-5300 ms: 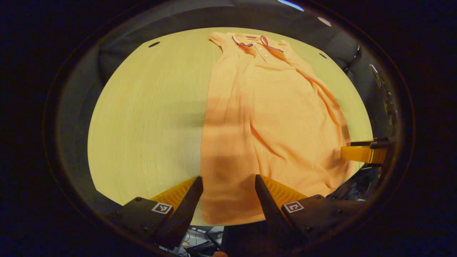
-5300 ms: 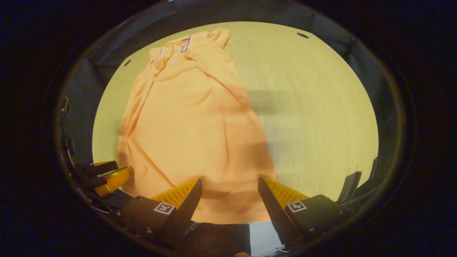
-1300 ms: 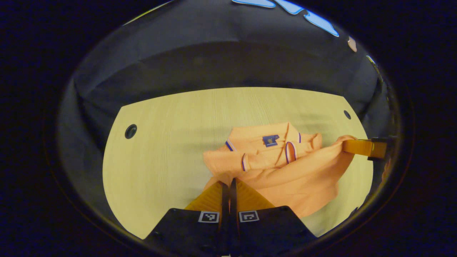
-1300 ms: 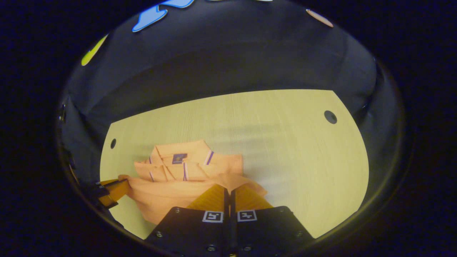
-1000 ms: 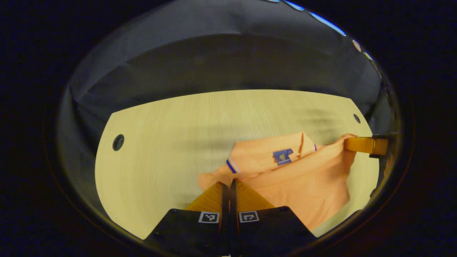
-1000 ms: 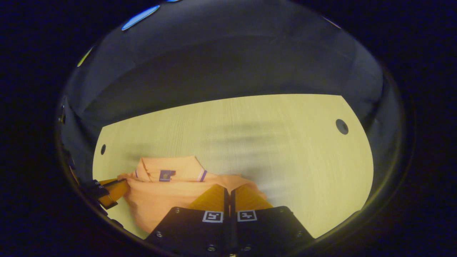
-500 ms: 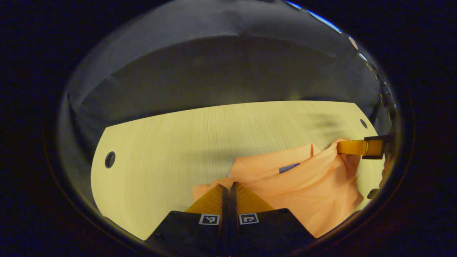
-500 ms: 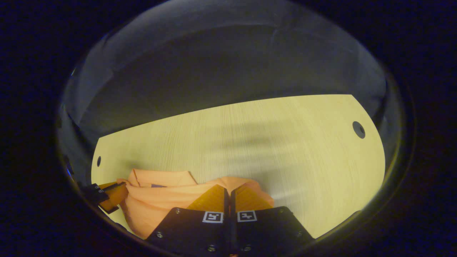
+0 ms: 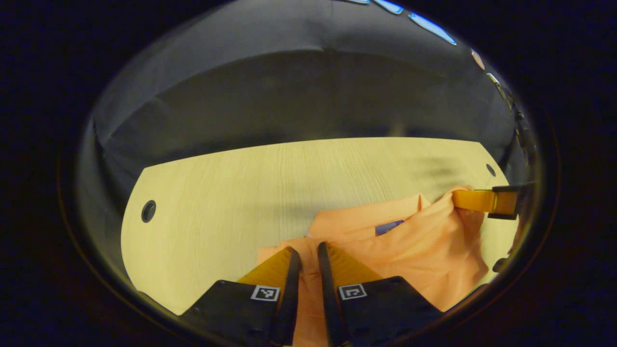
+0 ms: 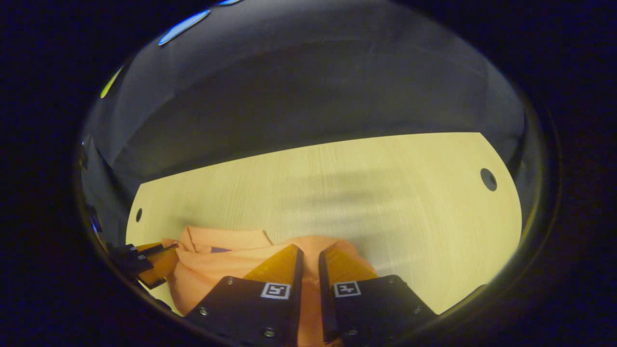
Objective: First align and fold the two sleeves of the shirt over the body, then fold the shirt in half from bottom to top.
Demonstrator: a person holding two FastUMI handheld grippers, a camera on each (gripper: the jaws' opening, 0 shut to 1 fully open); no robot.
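Shirt (image 9: 424, 241), orange, lies folded over on the wooden table (image 9: 217, 193), its collar partly covered. Left gripper (image 9: 307, 253) and right gripper (image 10: 308, 255) rest at its folded edge, jaws slightly parted with cloth between them.

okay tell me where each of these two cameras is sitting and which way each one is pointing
Left gripper view: rides on the left gripper, low over the light wooden table, facing the booth's black cloth wall; its own fingers stand slightly apart over the folded orange polo shirt.
Right gripper view: rides on the right gripper, same low heading toward the wall; its fingers stand slightly apart over the shirt's other corner.
Shared: both show the shirt and table, and each shows the other gripper at the shirt's far corner.
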